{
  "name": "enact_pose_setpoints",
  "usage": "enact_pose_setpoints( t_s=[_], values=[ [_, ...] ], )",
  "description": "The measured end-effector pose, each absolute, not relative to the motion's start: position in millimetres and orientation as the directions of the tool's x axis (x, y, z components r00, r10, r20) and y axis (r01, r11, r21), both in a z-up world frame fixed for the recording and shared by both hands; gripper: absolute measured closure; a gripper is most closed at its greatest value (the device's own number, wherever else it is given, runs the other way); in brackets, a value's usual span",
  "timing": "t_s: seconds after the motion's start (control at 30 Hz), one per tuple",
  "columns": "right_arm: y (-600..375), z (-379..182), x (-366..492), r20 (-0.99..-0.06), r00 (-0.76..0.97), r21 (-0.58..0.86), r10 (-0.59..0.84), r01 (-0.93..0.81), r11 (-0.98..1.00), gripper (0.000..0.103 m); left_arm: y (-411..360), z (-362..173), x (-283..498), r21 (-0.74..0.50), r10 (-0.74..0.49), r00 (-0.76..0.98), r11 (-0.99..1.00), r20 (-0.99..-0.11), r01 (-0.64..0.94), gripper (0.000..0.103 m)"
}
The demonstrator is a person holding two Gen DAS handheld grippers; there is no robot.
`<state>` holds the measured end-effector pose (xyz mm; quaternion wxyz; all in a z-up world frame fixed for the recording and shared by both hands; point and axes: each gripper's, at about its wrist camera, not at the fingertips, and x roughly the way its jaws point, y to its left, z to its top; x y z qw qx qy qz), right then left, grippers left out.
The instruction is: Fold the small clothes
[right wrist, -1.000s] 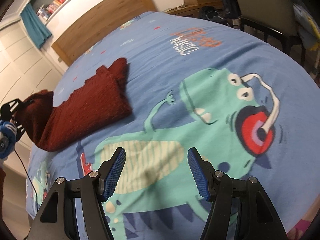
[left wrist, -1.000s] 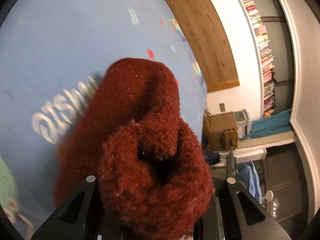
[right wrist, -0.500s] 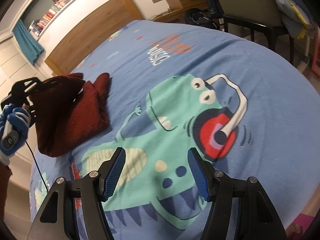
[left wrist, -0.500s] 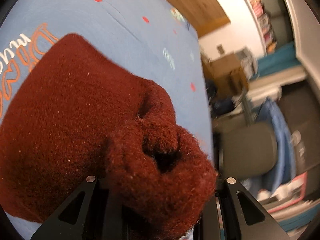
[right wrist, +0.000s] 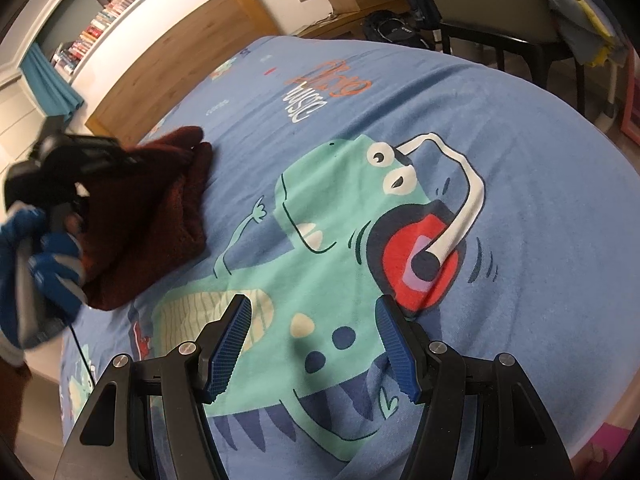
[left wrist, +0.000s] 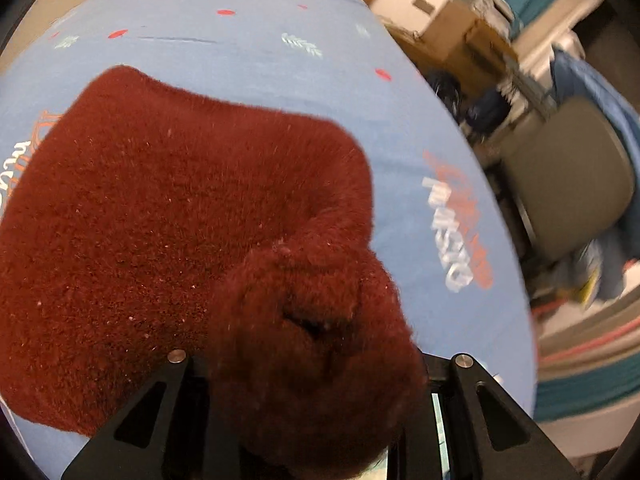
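Note:
A dark red fuzzy garment (left wrist: 180, 220) lies folded on the blue dinosaur bedspread (left wrist: 240, 40). One bunched edge of it is between the jaws of my left gripper (left wrist: 316, 360), which are opening; the fabric hides the fingertips. In the right wrist view the red garment (right wrist: 160, 216) sits at the left of the bedspread (right wrist: 520, 160), and the left gripper (right wrist: 80, 152), held by a blue-gloved hand (right wrist: 44, 256), hangs over it. My right gripper (right wrist: 312, 344) stands open above the printed dinosaur, nothing between its blue pads (right wrist: 232, 344).
A wooden headboard (right wrist: 180, 64) closes the far end of the bed. Beside the bed's right edge stand a chair (right wrist: 500, 20), a dark bag (right wrist: 392, 28) and cardboard boxes (left wrist: 464, 36). A padded chair (left wrist: 568, 184) is close to that edge.
The left gripper has swung across the bed with the garment's edge and rolled, laying that part over the rest. The right gripper has hardly shifted and stays open.

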<state>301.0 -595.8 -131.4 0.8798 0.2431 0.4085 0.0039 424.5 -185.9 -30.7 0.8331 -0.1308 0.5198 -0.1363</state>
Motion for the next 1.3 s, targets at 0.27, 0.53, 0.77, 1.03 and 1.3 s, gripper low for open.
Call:
enact_pose_setpoints(
  t_s=[0.27,0.53,0.77,1.03,1.3],
  values=[
    [-590.0,-128.7,307.1,-0.722,0.662,0.426,0.204,0.191,0.884,0.037,-206.1,-17.2,431.7,-0.43,-0.478,0.387,0.878,-0.788,0.209,0.04],
    [-569.4,-102.1,323.9,-0.714,0.67,0.384,0.203,0.132,0.914,0.037,-174.8,25.2,422.3,-0.525,-0.639,0.312,0.763,-0.703,0.378,0.038],
    [-526.1,-51.1,360.3,-0.661,0.702,0.341,0.264,-0.032,0.94,0.037,-89.3,61.4,424.6,-0.346,-0.549,0.464,0.821,-0.695,0.453,0.038],
    [-434.6,-23.5,430.5,-0.645,0.644,0.29,0.411,-0.292,0.912,0.037,-56.6,13.9,425.1,-0.244,-0.471,0.446,0.845,-0.761,0.475,0.038],
    [-440.6,-80.0,488.9,-0.76,0.569,0.237,0.314,-0.207,0.949,0.037,-88.0,-32.7,380.0,-0.144,-0.448,0.397,0.788,-0.801,0.598,0.038]
  ],
)
